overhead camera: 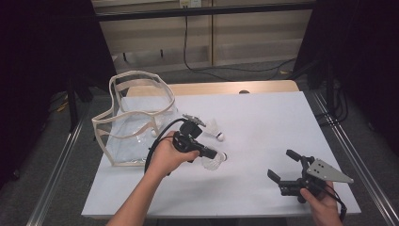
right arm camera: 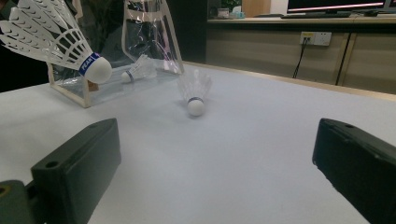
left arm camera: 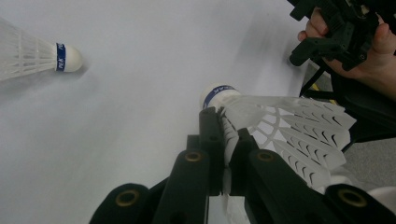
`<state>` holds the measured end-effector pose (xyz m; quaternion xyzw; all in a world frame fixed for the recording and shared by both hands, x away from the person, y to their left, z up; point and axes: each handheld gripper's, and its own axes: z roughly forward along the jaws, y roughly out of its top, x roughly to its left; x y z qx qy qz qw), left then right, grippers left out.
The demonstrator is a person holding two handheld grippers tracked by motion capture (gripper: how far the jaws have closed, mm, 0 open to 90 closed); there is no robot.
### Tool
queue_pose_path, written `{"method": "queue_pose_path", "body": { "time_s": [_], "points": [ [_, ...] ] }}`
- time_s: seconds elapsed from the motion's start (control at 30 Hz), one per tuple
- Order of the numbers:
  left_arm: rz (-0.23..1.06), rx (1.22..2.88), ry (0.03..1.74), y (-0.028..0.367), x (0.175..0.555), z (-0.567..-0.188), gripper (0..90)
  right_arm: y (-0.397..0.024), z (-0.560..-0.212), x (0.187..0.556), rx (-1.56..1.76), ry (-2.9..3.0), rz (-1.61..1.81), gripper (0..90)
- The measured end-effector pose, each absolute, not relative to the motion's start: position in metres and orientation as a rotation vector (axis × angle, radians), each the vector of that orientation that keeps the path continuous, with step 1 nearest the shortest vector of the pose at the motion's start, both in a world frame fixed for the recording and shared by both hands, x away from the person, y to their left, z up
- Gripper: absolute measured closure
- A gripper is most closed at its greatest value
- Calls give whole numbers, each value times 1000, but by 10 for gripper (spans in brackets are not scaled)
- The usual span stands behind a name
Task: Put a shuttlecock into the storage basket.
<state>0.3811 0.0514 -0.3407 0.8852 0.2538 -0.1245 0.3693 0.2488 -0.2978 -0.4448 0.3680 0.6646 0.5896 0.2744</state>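
Two shuttlecocks concern me: my left gripper (left arm camera: 224,140) clamps one shuttlecock (left arm camera: 280,126) by its skirt, sparing the cork. A second shuttlecock (overhead camera: 215,129) lies mid-desk beside the clear bag (overhead camera: 136,117), so my right gripper (overhead camera: 283,165) waits gaping near the desk's front-right corner.

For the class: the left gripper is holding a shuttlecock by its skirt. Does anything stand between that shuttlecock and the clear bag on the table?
Nothing visible does. The left gripper holds the shuttlecock beside the clear bag. The second shuttlecock lies on the table to the far side, off that path.

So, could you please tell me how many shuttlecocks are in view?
3: one shuttlecock clamped in the left gripper, one lying on the white table nearby, and one inside the clear bag. The bag could hide more.
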Motion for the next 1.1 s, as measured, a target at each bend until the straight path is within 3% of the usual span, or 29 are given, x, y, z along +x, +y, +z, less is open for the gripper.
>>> {"method": "queue_pose_path", "body": {
  "time_s": [1.1],
  "points": [
    [-325, 2263, 663, 57, 390, -319, 890, -298, -445, 249, 988, 1787, 1583, 7]
  ]
}}
